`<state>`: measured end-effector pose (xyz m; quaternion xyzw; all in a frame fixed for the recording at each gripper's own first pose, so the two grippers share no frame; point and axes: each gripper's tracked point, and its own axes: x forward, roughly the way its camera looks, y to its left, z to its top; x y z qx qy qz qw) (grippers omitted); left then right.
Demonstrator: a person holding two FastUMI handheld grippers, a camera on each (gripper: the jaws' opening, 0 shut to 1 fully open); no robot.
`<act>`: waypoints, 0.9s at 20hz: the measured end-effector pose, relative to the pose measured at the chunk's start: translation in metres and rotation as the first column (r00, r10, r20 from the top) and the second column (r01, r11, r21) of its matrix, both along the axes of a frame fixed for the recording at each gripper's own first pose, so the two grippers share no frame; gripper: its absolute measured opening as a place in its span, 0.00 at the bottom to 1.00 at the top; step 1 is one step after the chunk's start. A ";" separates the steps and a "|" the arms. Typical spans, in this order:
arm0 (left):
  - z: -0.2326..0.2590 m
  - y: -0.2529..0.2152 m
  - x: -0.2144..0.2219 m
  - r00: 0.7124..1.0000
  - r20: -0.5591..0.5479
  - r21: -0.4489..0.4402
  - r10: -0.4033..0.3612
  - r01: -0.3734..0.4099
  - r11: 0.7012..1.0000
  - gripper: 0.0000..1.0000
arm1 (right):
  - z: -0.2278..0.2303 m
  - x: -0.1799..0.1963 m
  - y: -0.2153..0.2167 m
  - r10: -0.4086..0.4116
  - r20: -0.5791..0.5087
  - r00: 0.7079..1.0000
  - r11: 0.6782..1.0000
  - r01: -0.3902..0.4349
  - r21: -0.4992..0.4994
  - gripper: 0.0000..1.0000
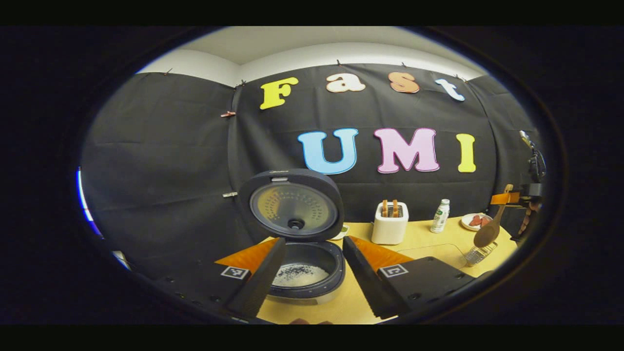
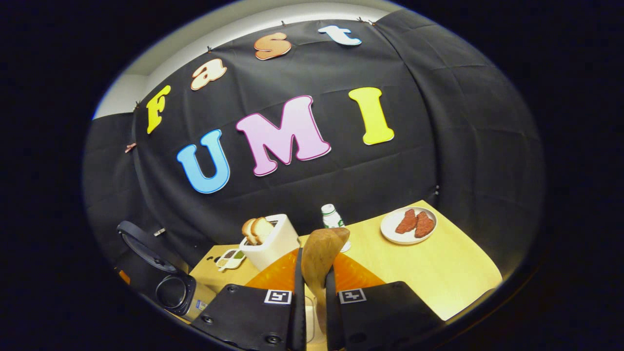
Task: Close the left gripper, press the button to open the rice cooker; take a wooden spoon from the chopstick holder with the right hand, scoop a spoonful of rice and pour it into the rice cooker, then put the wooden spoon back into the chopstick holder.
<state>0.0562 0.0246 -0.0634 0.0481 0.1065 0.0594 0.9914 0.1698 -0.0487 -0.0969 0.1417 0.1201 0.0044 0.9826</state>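
**Left gripper view: cooker open**

Left gripper (image 1: 306,273), fingers spread, before rice cooker (image 1: 304,280), lid (image 1: 291,204) raised, rice inside. Table (image 1: 429,241) carries toaster (image 1: 389,223), bottle (image 1: 440,216), plate (image 1: 475,221). Wooden spoon (image 1: 489,230) far right above wire holder (image 1: 480,254).

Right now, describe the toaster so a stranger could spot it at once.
Start at the open rice cooker on the wooden table. Behind it, against the black wall, stands the toaster, with a small bottle beside it. It is the only white boxy thing, with bread slices sticking out of its top.
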 end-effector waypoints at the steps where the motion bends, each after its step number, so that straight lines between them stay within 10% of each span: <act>1: 0.000 -0.002 0.000 1.000 0.002 0.003 -0.003 0.003 1.000 0.82 | -0.002 0.000 -0.008 -0.011 -0.003 1.000 1.000 0.011 -0.008 0.20; 18: -0.001 -0.003 -0.016 1.000 -0.008 0.033 0.002 -0.001 0.999 0.82 | -0.058 0.001 -0.077 -0.133 -0.126 0.983 0.989 0.123 -0.078 0.16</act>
